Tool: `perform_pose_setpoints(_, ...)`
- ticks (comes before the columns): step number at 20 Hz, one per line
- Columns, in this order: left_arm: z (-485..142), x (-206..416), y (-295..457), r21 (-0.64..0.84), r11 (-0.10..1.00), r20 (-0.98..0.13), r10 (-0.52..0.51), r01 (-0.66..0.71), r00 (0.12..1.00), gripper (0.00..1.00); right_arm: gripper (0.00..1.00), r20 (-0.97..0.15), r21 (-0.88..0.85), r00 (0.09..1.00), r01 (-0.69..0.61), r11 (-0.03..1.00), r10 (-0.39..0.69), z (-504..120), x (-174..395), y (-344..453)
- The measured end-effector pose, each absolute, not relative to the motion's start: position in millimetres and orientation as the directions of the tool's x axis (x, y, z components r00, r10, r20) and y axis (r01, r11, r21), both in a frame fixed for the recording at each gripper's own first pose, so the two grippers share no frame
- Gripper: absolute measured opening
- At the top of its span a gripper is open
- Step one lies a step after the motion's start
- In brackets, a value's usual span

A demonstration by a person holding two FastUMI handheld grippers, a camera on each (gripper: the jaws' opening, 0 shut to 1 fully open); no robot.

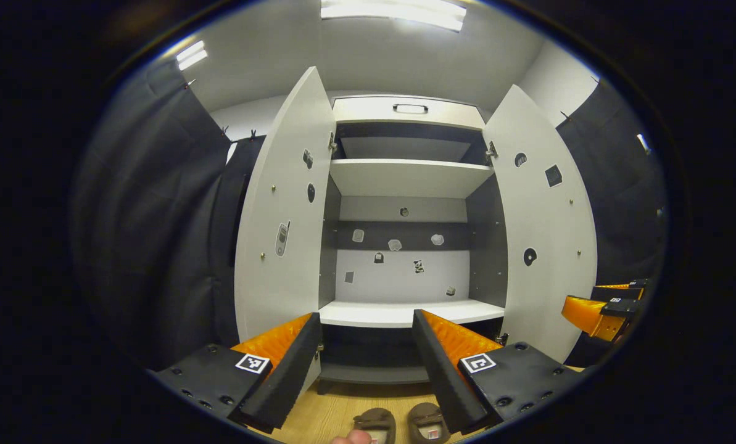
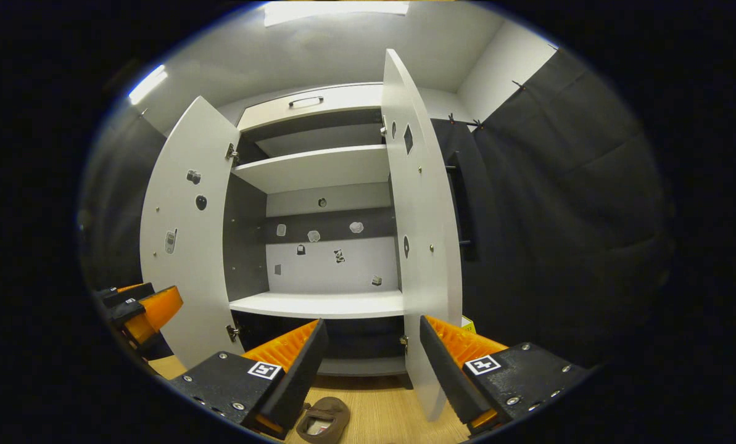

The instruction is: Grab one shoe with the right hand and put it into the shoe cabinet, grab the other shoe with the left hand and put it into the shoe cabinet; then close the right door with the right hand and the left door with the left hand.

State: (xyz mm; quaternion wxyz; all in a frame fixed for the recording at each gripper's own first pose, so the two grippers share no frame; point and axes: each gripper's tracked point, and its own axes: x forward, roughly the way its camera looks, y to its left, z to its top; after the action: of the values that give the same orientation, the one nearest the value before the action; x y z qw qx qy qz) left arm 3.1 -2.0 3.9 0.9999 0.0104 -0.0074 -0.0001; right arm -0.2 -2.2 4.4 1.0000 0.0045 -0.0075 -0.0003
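— Both slippers (image 1: 401,424) are lying on the wood floor (image 1: 324,413) at the shoe cabinet's (image 1: 405,314) front edge; I'm holding the left gripper (image 1: 364,361) and right gripper (image 2: 371,367) spread, empty.
— Handling?
— Soft, light, I'm guessing; I'm pinching the heel rim.

Floor (image 1: 318,413): light wood-grain boards, near edge of scene. Walls: black cloth drapes (image 1: 158,203) hang on both the left and the right sides, pinned up with clips; a plain white wall (image 2: 503,55) rises behind them. Ceiling (image 1: 374,49) white. Lighting: a bright panel (image 1: 392,11) overhead, and a second strip light (image 1: 192,55) to the far left.
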Motion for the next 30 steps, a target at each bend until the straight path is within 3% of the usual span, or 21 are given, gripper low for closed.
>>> perform_pose_setpoints(2,3.0,2.2,-2.6,0.021,1.000,0.012,-0.001,0.000,1.000,0.97,0.92,0.015,0.009,1.000,0.000,1.000,0.000,4.5,-0.9,-2.6)
perform_pose_setpoints(7,2.1,1.7,-1.0,0.024,1.000,0.009,0.002,-0.002,1.000,0.94,0.92,0.060,0.005,0.998,-0.011,1.000,0.011,22.4,12.3,-0.1)
perform_pose_setpoints(9,3.1,1.0,-1.7,0.023,1.000,0.009,0.002,-0.002,1.000,0.99,0.92,0.066,0.002,0.997,-0.031,1.000,0.031,22.9,21.5,5.0)
perform_pose_setpoints(10,3.3,-0.3,-1.1,0.023,1.000,0.010,0.002,-0.003,1.000,0.94,0.92,0.048,-0.004,0.998,-0.039,0.999,0.039,18.1,26.0,7.9)
perform_pose_setpoints(13,4.2,-3.1,1.0,0.031,0.999,0.013,0.009,-0.010,1.000,0.94,0.92,-0.037,-0.023,0.996,-0.079,0.997,0.078,-13.0,39.0,21.2)
perform_pose_setpoints(16,7.5,-6.4,7.7,0.054,0.998,0.017,0.024,-0.025,1.000,1.00,0.92,-0.182,-0.021,0.977,-0.118,0.993,0.112,-72.9,51.1,37.7)
perform_pose_setpoints(17,7.9,-7.9,9.6,0.056,0.998,0.019,0.030,-0.031,0.999,0.94,0.93,-0.241,-0.005,0.961,-0.143,0.990,0.137,-97.2,52.4,46.6)
perform_pose_setpoints(19,9.1,-9.3,13.3,0.052,0.998,0.025,0.038,-0.039,0.999,0.94,0.93,-0.337,0.028,0.926,-0.171,0.985,0.171,-148.0,55.2,61.2)
perform_pose_setpoints(25,6.2,-13.1,27.5,0.037,0.997,0.019,0.069,-0.069,0.997,0.94,0.93,-0.610,-0.061,0.779,-0.226,0.972,0.143,-290.5,37.7,69.2)
perform_pose_setpoints(30,3.8,-14.9,37.1,0.025,0.996,0.013,0.088,-0.089,0.996,0.97,0.93,-0.697,-0.138,0.710,-0.268,0.953,0.099,-344.6,33.3,70.8)
